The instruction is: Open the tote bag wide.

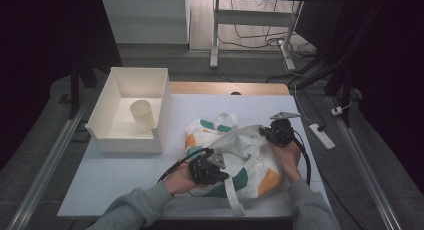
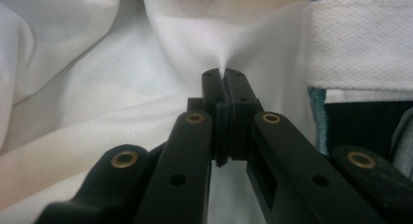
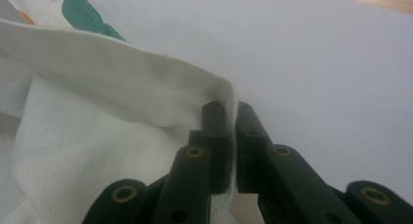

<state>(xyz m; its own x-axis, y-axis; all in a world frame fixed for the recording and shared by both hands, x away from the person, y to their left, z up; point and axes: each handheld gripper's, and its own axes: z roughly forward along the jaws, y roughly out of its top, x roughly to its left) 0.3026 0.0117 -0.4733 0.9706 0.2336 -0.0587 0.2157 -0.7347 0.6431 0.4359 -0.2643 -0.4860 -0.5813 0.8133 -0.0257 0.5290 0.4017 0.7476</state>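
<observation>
A white woven-cotton tote bag printed with teal and orange shapes lies crumpled on the pale, smooth bench, right of centre and toward the near edge. Its cloth is soft and creased, gathered into folds; two flat webbing straps of a coarser twill weave run from it, one looping up at the far side, the other trailing toward the near edge. The bag's long axis runs roughly from near left to far right across the bench.

The left gripper, black and hard-edged with brass-coloured rivets, sits on the bag's near left part; in the left gripper view its jaws are pressed together on a pinch of the thin white cloth, which fans upward from the tips in taut pleats. The right gripper is at the bag's far right corner; in the right gripper view its jaws are clamped on the stitched, doubled hem of the bag, the edge curling over the tips.

A white rectangular open-topped box with plain walls stands on the far left of the bench, well apart from the bag, holding a cream cylindrical paper cup, upright
</observation>
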